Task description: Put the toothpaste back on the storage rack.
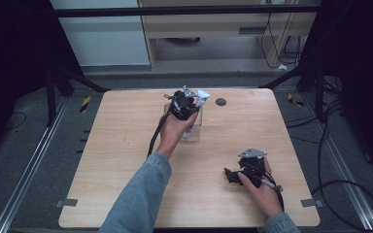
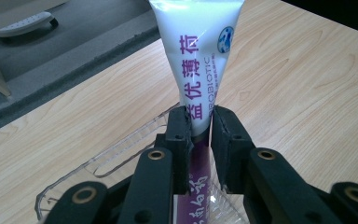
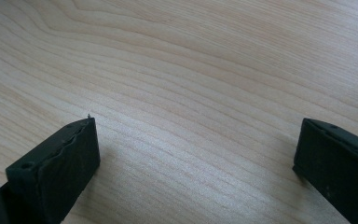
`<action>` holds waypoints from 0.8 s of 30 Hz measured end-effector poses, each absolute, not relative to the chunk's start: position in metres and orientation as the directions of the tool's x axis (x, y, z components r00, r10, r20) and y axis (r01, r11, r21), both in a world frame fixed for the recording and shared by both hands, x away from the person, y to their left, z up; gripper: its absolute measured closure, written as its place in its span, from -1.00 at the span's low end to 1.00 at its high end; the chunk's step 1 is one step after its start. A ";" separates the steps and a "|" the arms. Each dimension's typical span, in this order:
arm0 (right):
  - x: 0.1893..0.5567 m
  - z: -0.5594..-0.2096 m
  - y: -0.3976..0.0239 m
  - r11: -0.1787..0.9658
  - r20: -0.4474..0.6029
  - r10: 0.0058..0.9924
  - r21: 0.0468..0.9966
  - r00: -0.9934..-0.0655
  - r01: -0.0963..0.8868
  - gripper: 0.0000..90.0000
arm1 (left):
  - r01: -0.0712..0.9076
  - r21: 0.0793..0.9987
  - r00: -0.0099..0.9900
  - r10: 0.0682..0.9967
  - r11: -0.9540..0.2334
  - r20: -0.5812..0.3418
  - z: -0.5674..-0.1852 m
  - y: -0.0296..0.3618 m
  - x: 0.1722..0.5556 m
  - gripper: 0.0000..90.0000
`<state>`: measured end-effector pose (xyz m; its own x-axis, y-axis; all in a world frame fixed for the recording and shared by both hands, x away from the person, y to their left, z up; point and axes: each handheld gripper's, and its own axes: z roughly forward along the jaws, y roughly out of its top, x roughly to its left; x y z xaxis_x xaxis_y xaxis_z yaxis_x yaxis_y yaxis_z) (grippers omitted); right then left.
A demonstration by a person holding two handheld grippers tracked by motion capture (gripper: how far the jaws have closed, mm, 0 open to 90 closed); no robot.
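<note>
A white tube with purple lettering point(image 2: 196, 56) stands upright between my left gripper's jaws. My left gripper point(image 2: 200, 122) is shut on the tube, its pads pressing both flat sides. Below it lies a clear plastic tray point(image 2: 98, 163), into which the tube's lower part reaches. From above, the left gripper point(image 1: 184, 104) is at the table's far middle, with the tube's white end point(image 1: 203, 95) sticking out beside it over the clear tray point(image 1: 197, 127). My right gripper point(image 3: 196, 140) hangs open over bare wood, nothing between its jaws; in the high view the right gripper point(image 1: 230, 175) rests near the front right.
The wooden table point(image 1: 126, 165) has a small dark round mark point(image 1: 221, 102) at the far right of the tray. Metal rails point(image 1: 26, 170) and cables point(image 1: 349, 184) run along the floor on both sides.
</note>
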<state>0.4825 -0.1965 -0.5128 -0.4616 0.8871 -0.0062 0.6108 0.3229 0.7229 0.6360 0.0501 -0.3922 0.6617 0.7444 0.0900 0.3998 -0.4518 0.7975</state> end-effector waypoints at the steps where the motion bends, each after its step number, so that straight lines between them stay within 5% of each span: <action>1: 0.482 -0.513 -0.196 0.323 -0.006 0.887 0.723 -0.462 0.611 -0.99 | 0.397 0.801 0.664 0.743 -0.449 0.088 -0.392 0.050 0.636 0.70; 11: 0.483 -0.513 -0.197 0.324 -0.008 0.887 0.723 -0.462 0.610 -0.99 | 0.390 0.794 0.665 0.740 -0.465 0.107 -0.391 0.050 0.634 0.65; 24: 0.482 -0.512 -0.196 0.316 0.001 0.889 0.722 -0.457 0.616 -0.99 | 0.375 0.793 0.658 0.740 -0.481 0.137 -0.385 0.052 0.626 0.34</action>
